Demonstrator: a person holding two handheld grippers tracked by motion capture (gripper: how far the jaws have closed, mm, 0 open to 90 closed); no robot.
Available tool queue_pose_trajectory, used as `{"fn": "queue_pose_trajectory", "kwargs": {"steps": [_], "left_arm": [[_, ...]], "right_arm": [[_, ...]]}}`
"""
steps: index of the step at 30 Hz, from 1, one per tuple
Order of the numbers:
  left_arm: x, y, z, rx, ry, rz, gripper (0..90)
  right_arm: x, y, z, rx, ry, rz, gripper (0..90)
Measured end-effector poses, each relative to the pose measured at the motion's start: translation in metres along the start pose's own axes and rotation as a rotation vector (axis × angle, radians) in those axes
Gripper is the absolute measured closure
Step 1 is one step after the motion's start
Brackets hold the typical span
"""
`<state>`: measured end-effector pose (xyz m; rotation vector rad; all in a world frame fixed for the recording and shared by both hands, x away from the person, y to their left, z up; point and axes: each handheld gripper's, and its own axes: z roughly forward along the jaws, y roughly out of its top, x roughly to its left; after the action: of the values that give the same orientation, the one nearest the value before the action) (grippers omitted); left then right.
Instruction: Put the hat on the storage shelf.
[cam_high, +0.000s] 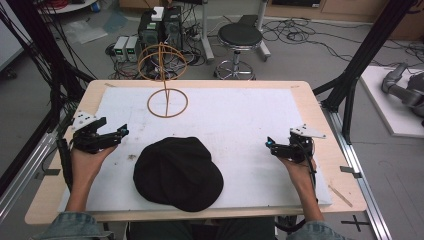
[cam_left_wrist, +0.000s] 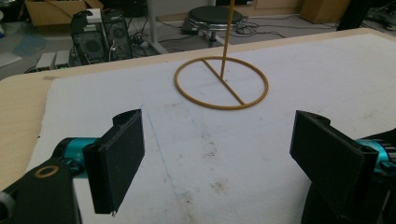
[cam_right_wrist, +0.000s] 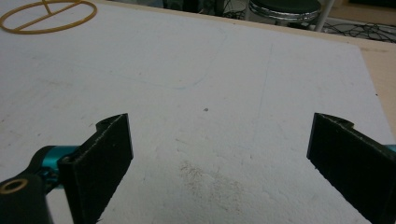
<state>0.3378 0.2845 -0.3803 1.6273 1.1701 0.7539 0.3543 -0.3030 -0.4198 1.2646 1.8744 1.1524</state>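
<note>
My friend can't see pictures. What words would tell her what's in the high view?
A black cap lies on a white mat between two hand-held grippers, left gripper and right gripper, both open. A yellow wire hat stand stands at the mat's far edge.

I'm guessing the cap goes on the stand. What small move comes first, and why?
Probably bring the left claw in toward the black cap. Both claws are open and hold nothing, the cap lies flat between them, and the wire stand is bare.
</note>
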Motion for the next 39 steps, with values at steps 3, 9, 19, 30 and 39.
{"fn": "queue_pose_trajectory", "kwargs": {"steps": [3,9,19,30,39], "left_arm": [[0.001,0.000,0.000,0.006,-0.002,0.001,17.7],[0.004,-0.002,-0.002,0.013,0.004,-0.013,17.5],[0.003,-0.001,-0.002,0.020,0.007,-0.022,16.7],[-0.002,0.004,-0.001,0.017,-0.028,-0.029,15.8],[-0.016,0.012,-0.005,-0.021,-0.153,0.005,16.5]], "right_arm": [[-0.001,0.000,0.001,-0.001,-0.006,-0.004,6.5],[-0.001,0.000,0.001,-0.004,-0.006,0.004,6.5],[0.003,0.001,0.001,0.001,-0.002,-0.010,6.5],[0.001,0.000,0.000,0.001,-0.001,-0.004,6.5],[0.000,0.001,0.000,-0.005,0.000,0.001,6.5]]}}
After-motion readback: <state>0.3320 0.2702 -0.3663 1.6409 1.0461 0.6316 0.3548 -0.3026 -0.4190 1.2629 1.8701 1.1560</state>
